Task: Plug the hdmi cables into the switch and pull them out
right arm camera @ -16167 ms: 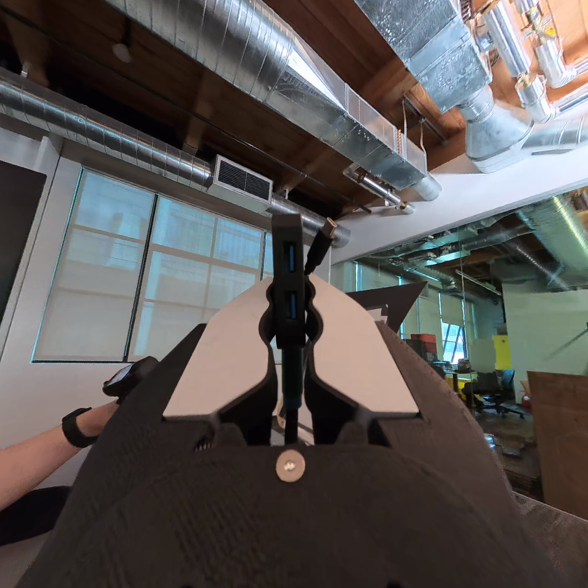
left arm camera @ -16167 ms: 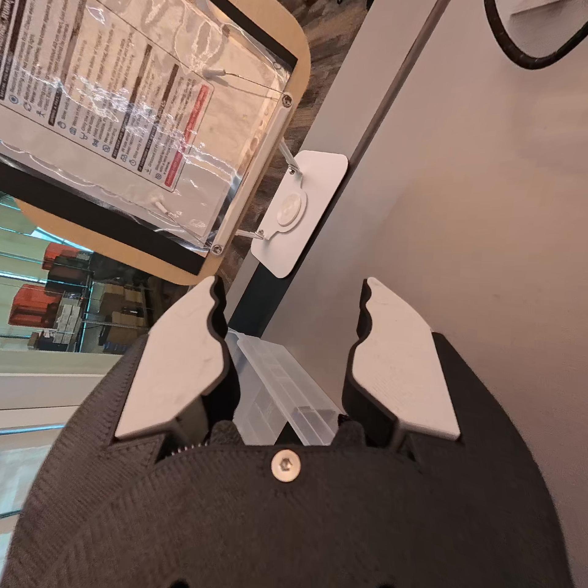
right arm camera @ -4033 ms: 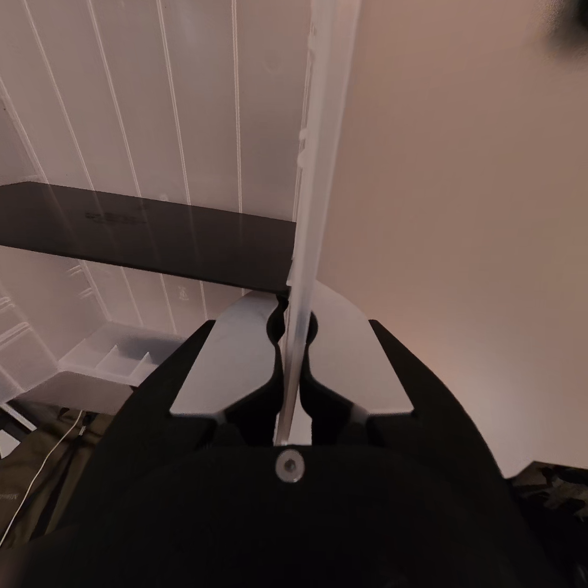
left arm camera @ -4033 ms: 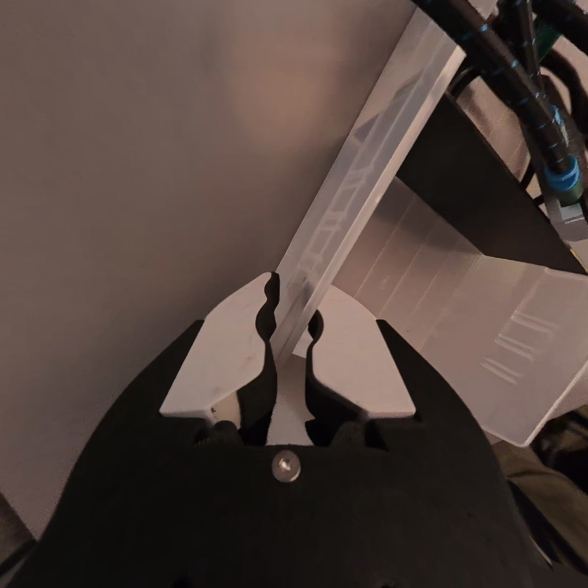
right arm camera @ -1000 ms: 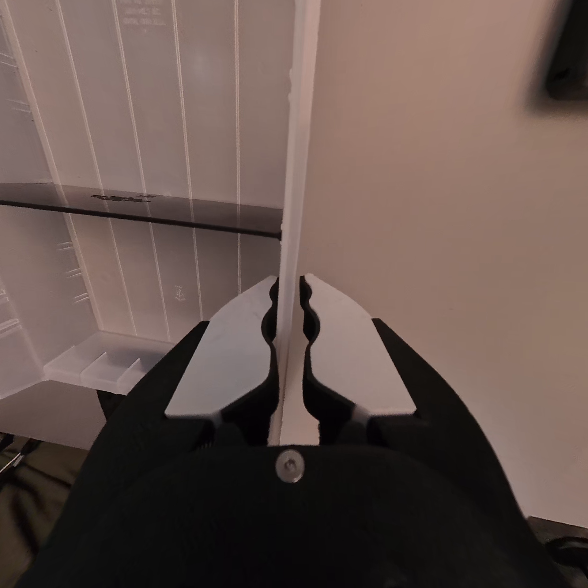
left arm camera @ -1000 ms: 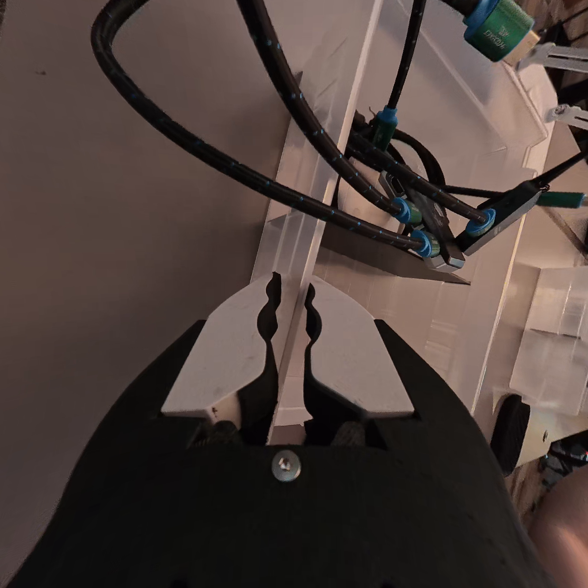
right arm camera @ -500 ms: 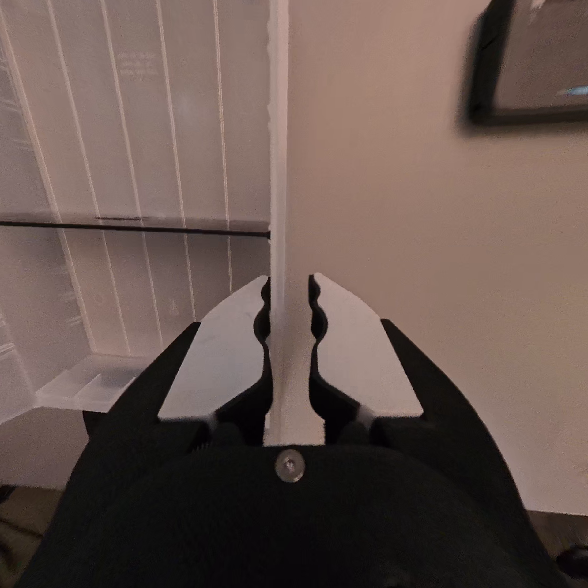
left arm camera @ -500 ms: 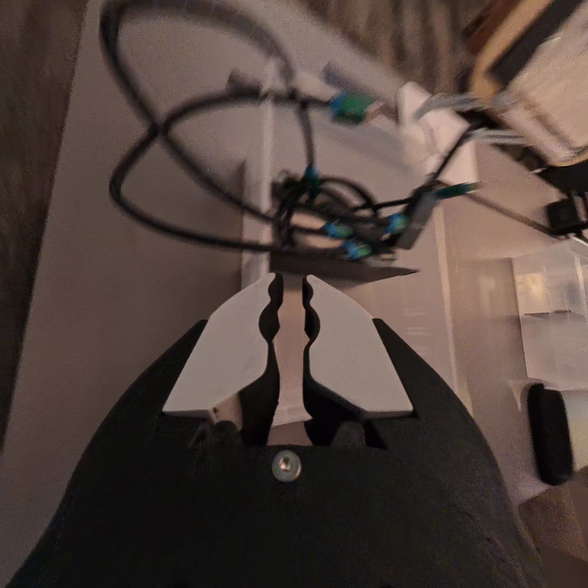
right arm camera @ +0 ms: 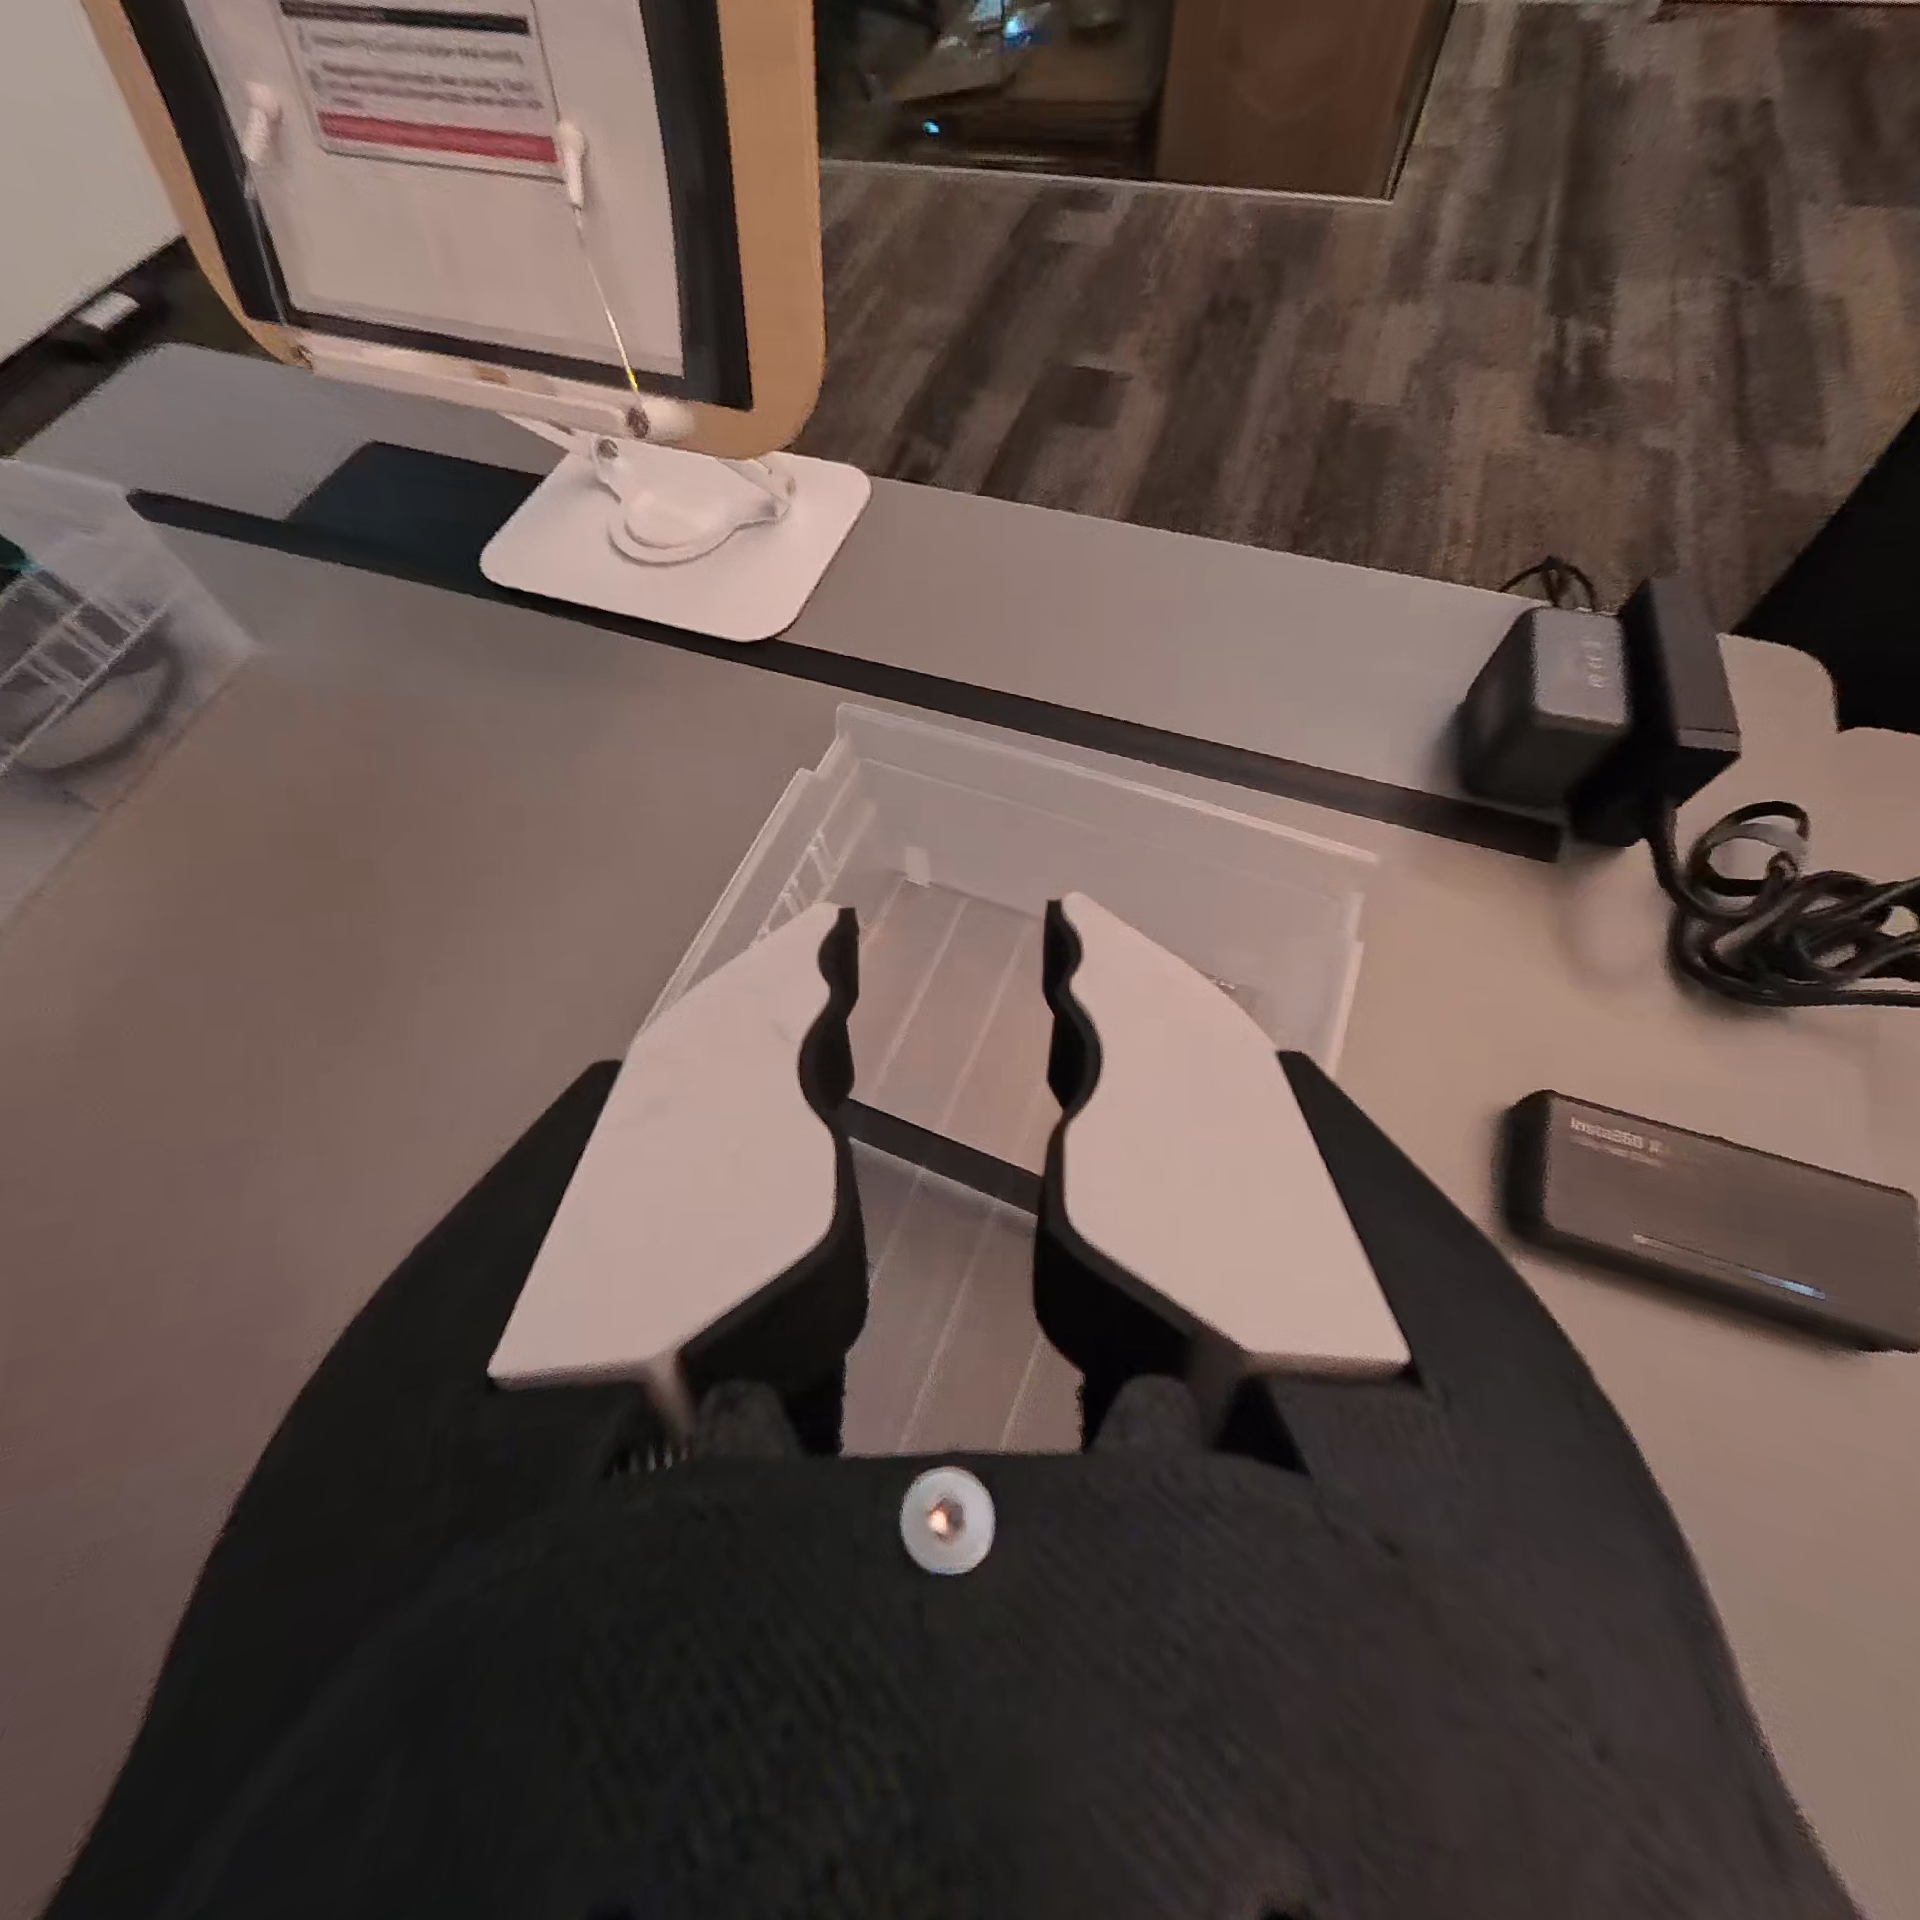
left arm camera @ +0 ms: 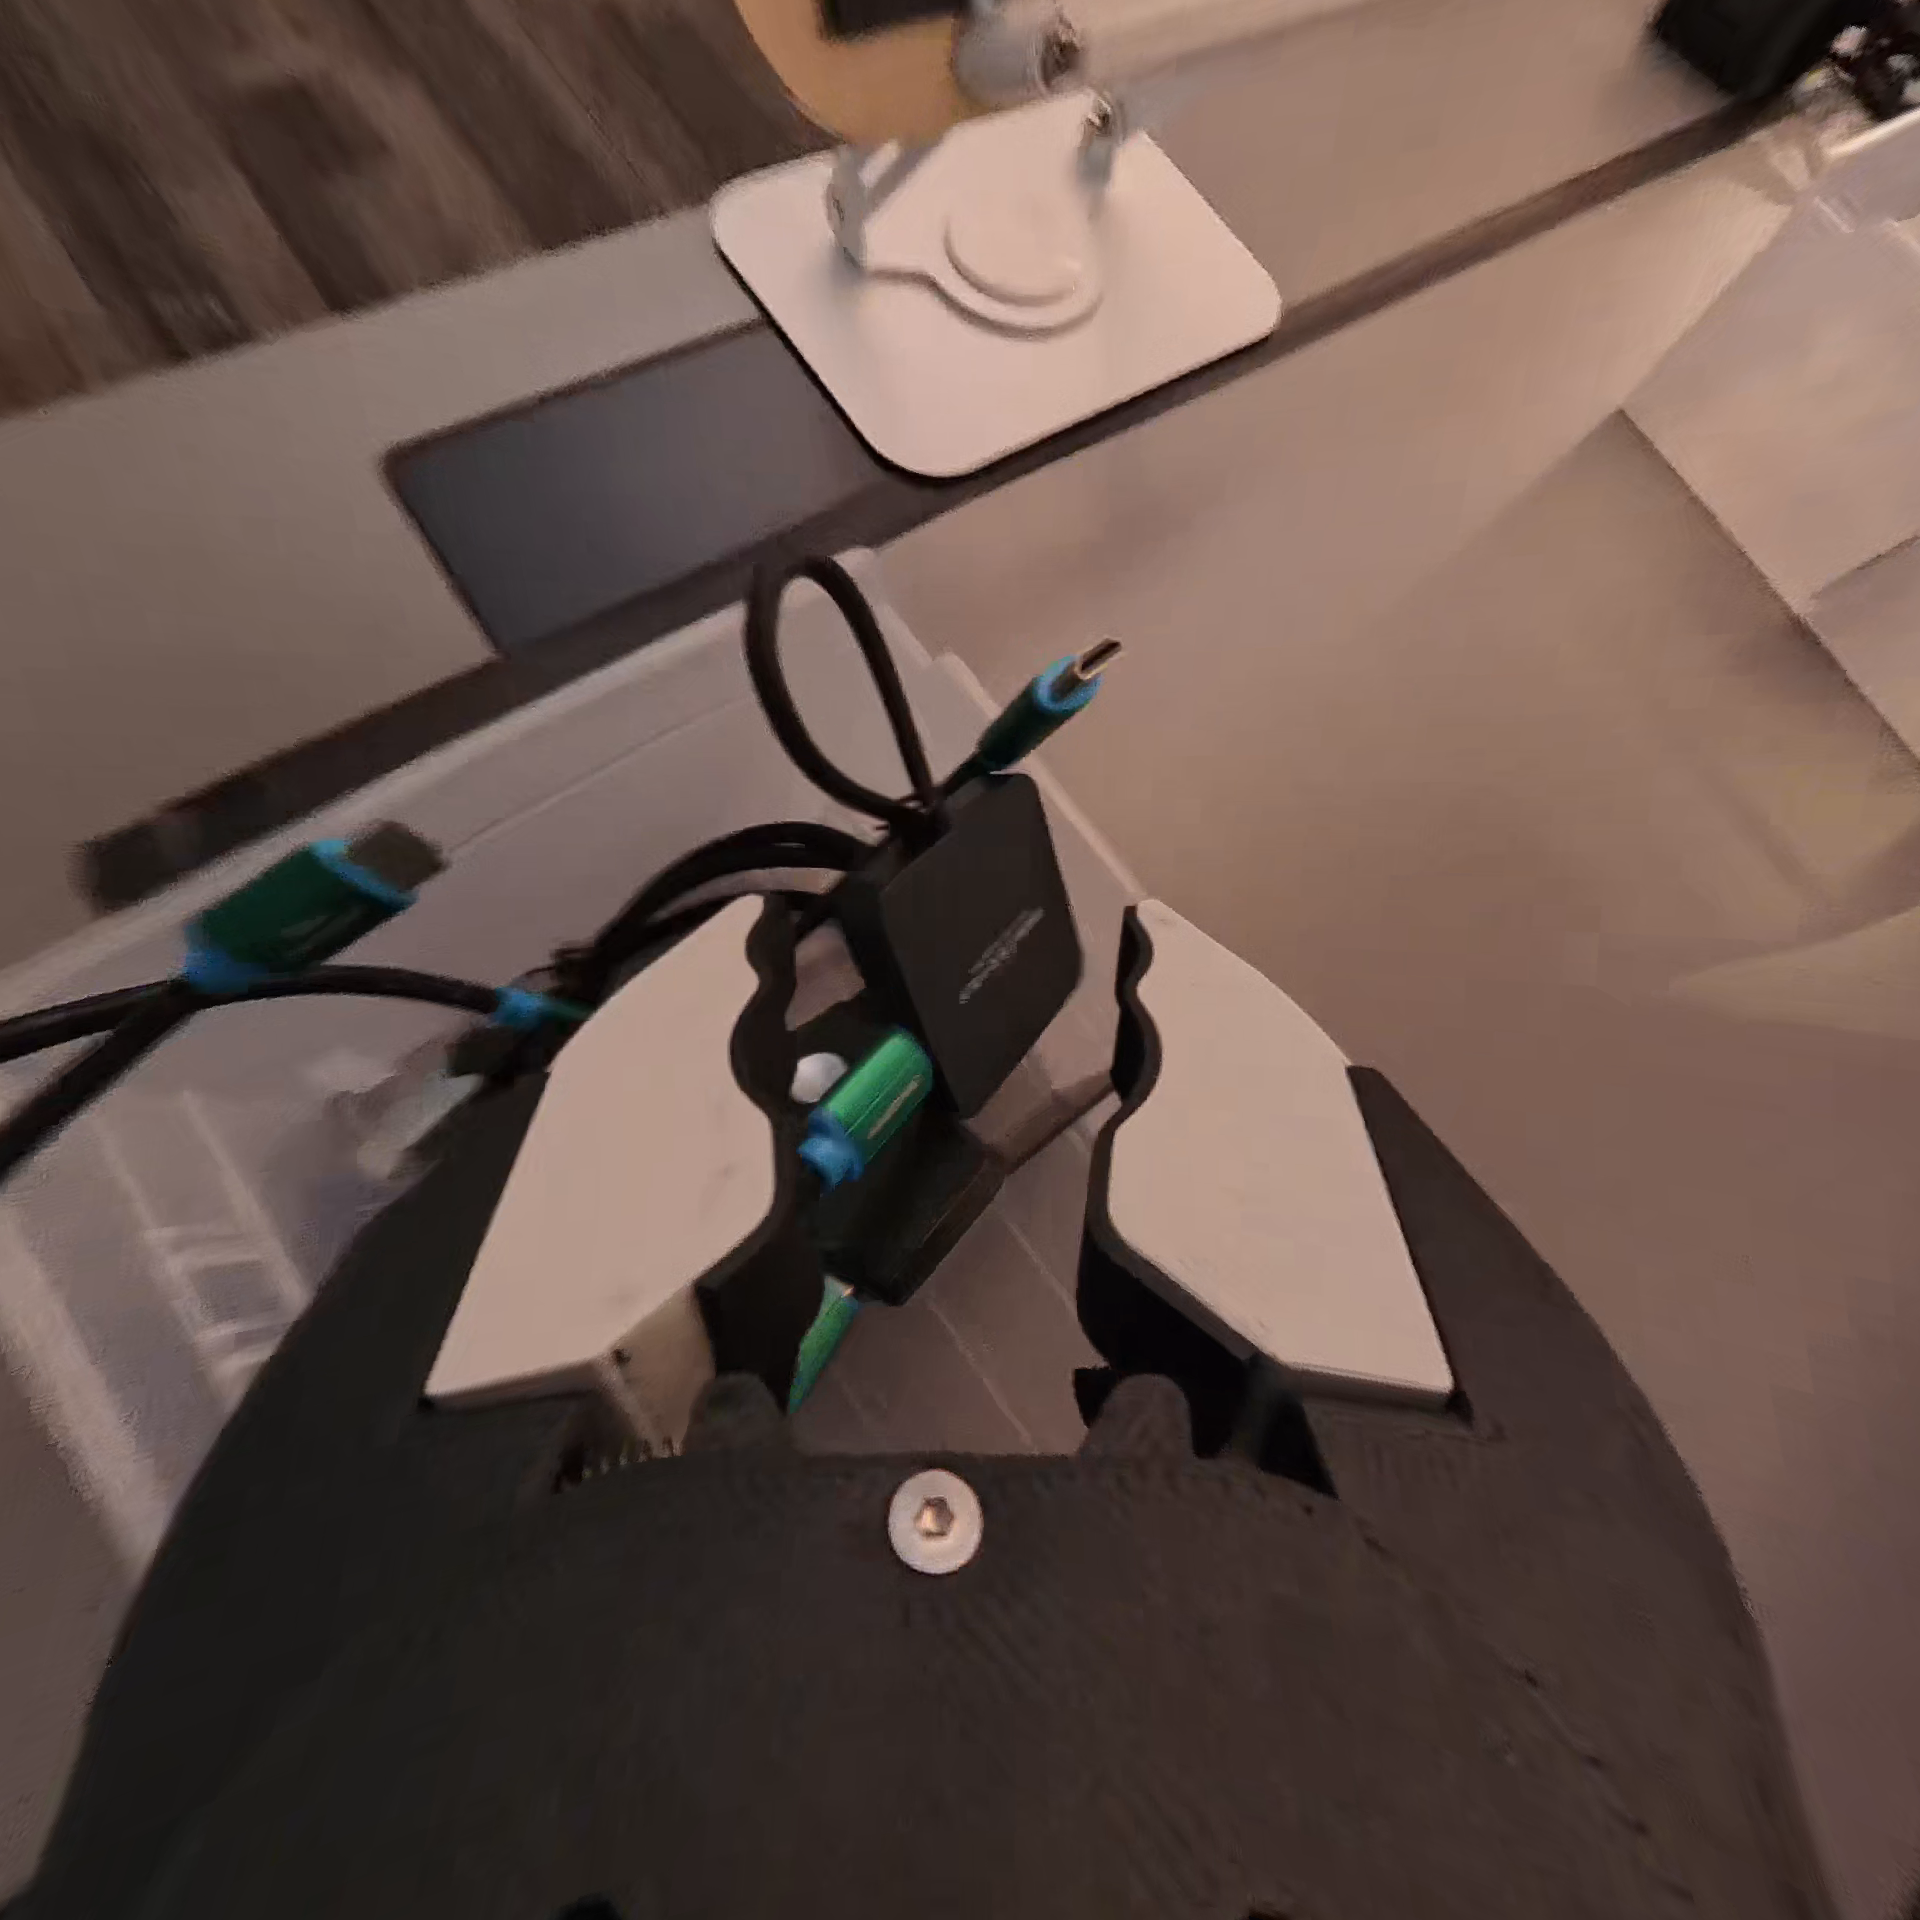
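Note:
In the left wrist view my left gripper is open. A black switch lies between its fingers without being gripped. A green HDMI plug is pushed into the switch. The switch's short lead ends in a free USB-C plug. A second green HDMI plug on a black braided cable hangs free to the left. They rest in a clear bin. In the right wrist view my right gripper is open and empty above a clear plastic tray.
A framed sign on a white base stands at the table's back edge; the base also shows in the left wrist view. A black power brick, its coiled cord and a flat black box lie to the right. The clear bin is at the left.
Both grippers were shut on the rim of a clear container; both have opened and let go. Both views have swung to look across the table, and the switch now sits between the left fingers.

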A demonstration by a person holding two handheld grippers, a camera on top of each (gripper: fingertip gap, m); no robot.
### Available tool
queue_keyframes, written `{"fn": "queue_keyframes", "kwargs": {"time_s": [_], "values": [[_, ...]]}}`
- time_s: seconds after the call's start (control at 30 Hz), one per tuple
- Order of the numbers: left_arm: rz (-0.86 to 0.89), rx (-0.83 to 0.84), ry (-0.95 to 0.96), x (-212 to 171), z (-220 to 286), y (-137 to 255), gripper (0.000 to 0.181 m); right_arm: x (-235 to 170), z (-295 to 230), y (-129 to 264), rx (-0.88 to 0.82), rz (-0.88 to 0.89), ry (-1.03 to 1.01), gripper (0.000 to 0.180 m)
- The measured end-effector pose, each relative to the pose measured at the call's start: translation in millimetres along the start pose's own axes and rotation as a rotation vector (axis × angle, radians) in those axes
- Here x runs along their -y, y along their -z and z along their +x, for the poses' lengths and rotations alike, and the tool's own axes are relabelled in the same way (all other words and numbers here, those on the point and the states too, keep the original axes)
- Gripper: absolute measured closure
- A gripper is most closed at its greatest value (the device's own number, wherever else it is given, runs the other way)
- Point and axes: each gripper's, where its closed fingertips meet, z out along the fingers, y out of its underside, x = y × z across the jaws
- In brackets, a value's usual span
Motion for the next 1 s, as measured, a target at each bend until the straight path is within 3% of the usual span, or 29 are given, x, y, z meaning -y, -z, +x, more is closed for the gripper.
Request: {"fn": "queue_keyframes", "kwargs": {"time_s": [0.13,0.23,0.3,0.37,0.47,0.53,0.63,0.87,1.0], "values": [[-0.021,-0.059,0.109,6,-7,-13,0.138,13,-2,-2,-0.007,0.026,0.016,0.145],[-0.051,0.042,0.075,-1,-24,-15,0.136,32,-20,-7,0.09,0.101,-0.007,0.145],[-0.078,0.095,0.052,-6,-33,-16,0.124,43,-31,-13,0.144,0.133,-0.021,0.145],[-0.065,0.037,0.068,-4,-26,-20,0.123,52,-40,-20,0.181,0.153,-0.03,0.145],[-0.127,-0.074,0.103,-13,-10,-31,0.131,57,-59,-29,0.247,0.192,-0.037,0.145],[-0.181,-0.114,0.082,-21,-3,-34,0.147,54,-72,-36,0.301,0.224,-0.023,0.145],[-0.167,-0.128,0.026,-19,4,-26,0.157,44,-74,-50,0.304,0.149,0.002,0.145],[0.156,-0.165,-0.007,33,32,42,0.166,35,-67,-59,0.246,0.117,0.037,0.145],[0.481,-0.194,0.021,78,59,100,0.167,39,-72,-57,0.253,0.139,0.03,0.146]]}}
